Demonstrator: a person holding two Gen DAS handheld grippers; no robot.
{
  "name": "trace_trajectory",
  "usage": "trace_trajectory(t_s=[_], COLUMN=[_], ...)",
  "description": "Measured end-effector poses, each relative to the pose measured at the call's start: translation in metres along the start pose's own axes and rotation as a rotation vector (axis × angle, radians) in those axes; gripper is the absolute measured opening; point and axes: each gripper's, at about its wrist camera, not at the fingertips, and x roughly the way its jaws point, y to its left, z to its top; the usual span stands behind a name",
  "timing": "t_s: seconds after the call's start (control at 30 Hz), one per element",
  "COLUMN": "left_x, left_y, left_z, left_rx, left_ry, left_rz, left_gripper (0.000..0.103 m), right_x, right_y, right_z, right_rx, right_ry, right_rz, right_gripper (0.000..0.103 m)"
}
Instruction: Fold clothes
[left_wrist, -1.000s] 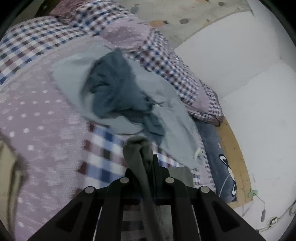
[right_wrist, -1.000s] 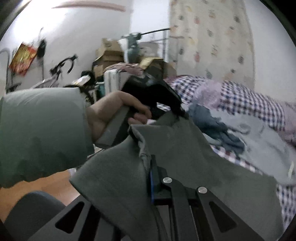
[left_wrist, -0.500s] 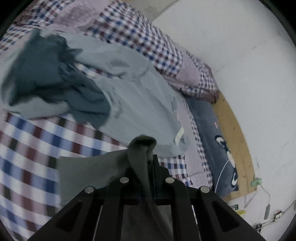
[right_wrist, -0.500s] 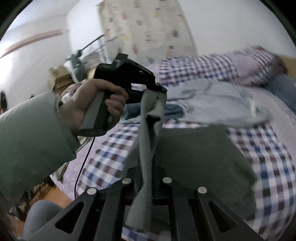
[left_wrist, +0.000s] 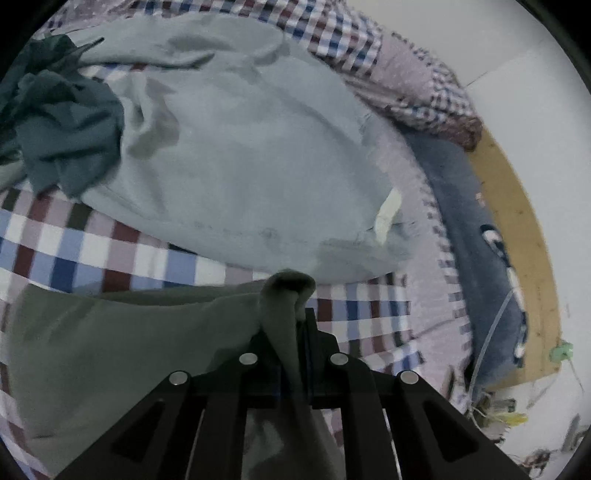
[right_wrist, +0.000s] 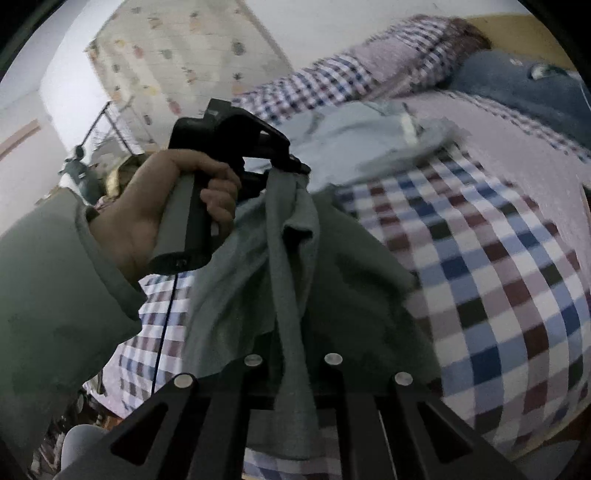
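Grey-green garment (left_wrist: 110, 343) now lowered onto checked bed (left_wrist: 92, 254), spreading flat. Left gripper (left_wrist: 291, 325), right gripper (right_wrist: 291, 369) both clamp its edge; laying-out nearly done.

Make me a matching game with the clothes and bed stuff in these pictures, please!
Things:
1. olive-grey garment
2. pale grey shirt
3. dark teal garment
4. checked bedsheet

States:
A. crumpled in a heap
B. pinched by both grippers
C. spread under all the clothes
D. lying loose with a white label showing

Pairs: 1-B, 2-D, 3-A, 4-C
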Motion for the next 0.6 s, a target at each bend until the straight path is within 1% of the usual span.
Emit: trace_trajectory(t_s=[0.07, 0.13, 0.17, 0.2, 0.23, 0.3, 0.37, 0.43, 0.47, 0.5, 0.53, 0.6], left_x=[0.013, 0.014, 0.012, 0.007, -0.004, -0.027, -0.059, -0.091, -0.104, -0.118, -0.129, -0.142], left_y=[0.001, 0.008, 0.012, 0.015, 0.021, 0.032, 0.053, 0.078, 0.094, 0.109, 0.125, 0.157], left_z=[0.000, 0.002, 0.003, 0.006, 0.009, 0.016, 0.023, 0.028, 0.028, 0.028, 0.027, 0.018], left_rx=[-0.017, -0.046, -0.055, -0.058, -0.059, -0.058, -0.058, -0.063, -0.063, -0.064, -0.066, -0.082], left_ry=[0.002, -0.008, -0.011, -0.022, -0.046, -0.100, -0.177, -0.248, -0.273, -0.298, -0.315, -0.322], left_rz=[0.014, -0.015, -0.038, -0.059, -0.080, -0.116, -0.125, -0.125, -0.113, -0.102, -0.090, -0.076], left_gripper=[0.009, 0.011, 0.016, 0.024, 0.030, 0.055, 0.063, 0.063, 0.063, 0.064, 0.064, 0.064], right_x=[0.007, 0.012, 0.013, 0.013, 0.011, 0.004, -0.005, -0.015, -0.020, -0.025, -0.029, -0.035], right_y=[-0.012, -0.025, -0.030, -0.032, -0.034, -0.039, -0.047, -0.061, -0.069, -0.075, -0.079, -0.083], right_z=[-0.001, -0.002, -0.002, -0.002, -0.001, 0.002, 0.007, 0.010, 0.013, 0.017, 0.020, 0.028], right_rx=[0.034, 0.065, 0.072, 0.070, 0.065, 0.052, 0.058, 0.081, 0.094, 0.101, 0.101, 0.092], right_ry=[0.027, 0.059, 0.070, 0.076, 0.078, 0.071, 0.059, 0.050, 0.042, 0.035, 0.029, 0.020], right_rz=[-0.028, -0.055, -0.069, -0.077, -0.083, -0.106, -0.147, -0.191, -0.216, -0.234, -0.246, -0.258], right_gripper=[0.004, 0.006, 0.009, 0.011, 0.012, 0.016, 0.020, 0.024, 0.028, 0.030, 0.030, 0.032])
